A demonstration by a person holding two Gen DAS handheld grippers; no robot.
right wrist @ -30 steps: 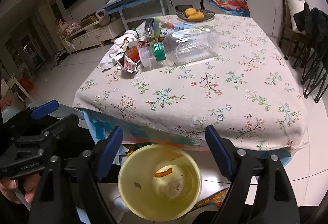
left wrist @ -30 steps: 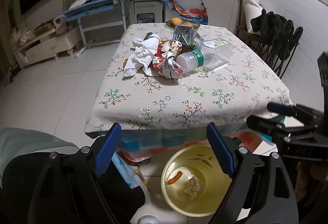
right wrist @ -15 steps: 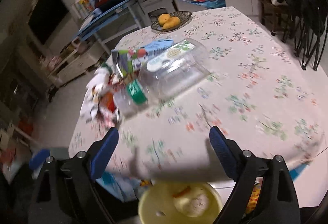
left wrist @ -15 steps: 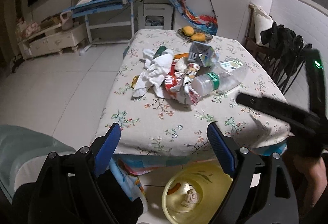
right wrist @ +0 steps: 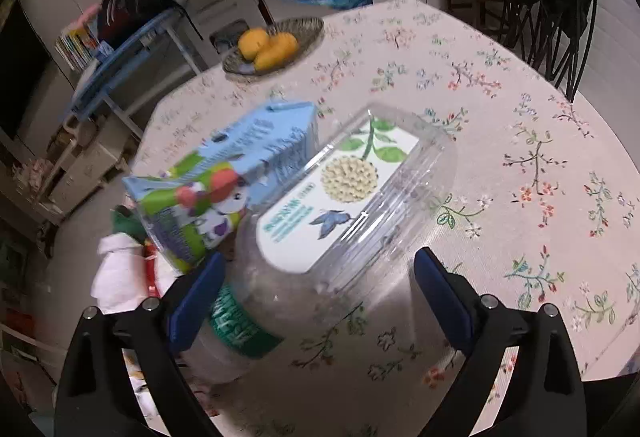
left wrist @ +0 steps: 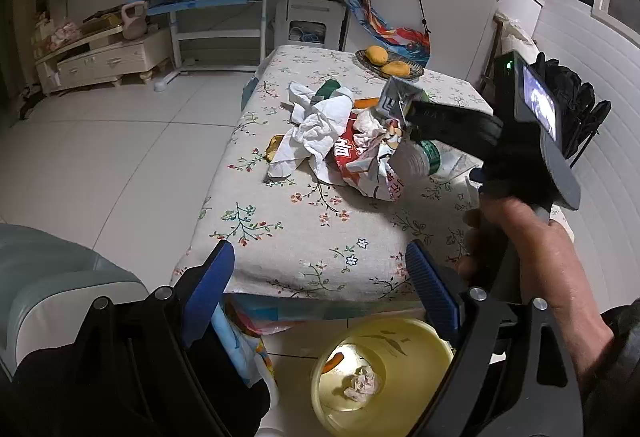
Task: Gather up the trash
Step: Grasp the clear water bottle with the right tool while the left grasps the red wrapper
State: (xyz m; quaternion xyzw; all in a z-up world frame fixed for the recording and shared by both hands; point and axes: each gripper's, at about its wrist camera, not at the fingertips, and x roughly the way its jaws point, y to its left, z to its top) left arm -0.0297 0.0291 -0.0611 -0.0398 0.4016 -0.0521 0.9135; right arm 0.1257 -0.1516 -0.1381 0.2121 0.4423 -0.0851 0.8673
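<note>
- Trash pile [left wrist: 344, 145] lies near the middle of the floral-clothed surface [left wrist: 304, 237]: crumpled white tissue [left wrist: 316, 129], a red snack wrapper [left wrist: 360, 165], a clear plastic bottle [right wrist: 340, 213] on its side and a blue drink carton [right wrist: 228, 173] touching it.
- Left wrist view only: a yellow bin [left wrist: 384, 373] on the floor below the near edge of the surface, holding a tissue wad [left wrist: 362, 385] and an orange scrap; a person's hand [left wrist: 516, 233] carrying the right tongs [left wrist: 452, 125], which reach over the pile from the right and hide most of the bottle.
- Right wrist view only: the bottle's flower label and green neck band [right wrist: 236, 321], seen close, somewhat blurred; a dish of yellow fruit [right wrist: 272, 45] stands well apart at the far edge.
- Right tongs [right wrist: 316, 301]: jaws opening, spread wide; the bottle's neck end lies between the blue pads [right wrist: 440, 297], with no pad seen pressing on it.
- Left tongs [left wrist: 320, 289]: released and empty, hanging at the near edge of the surface above the bin, well apart from the pile.
</note>
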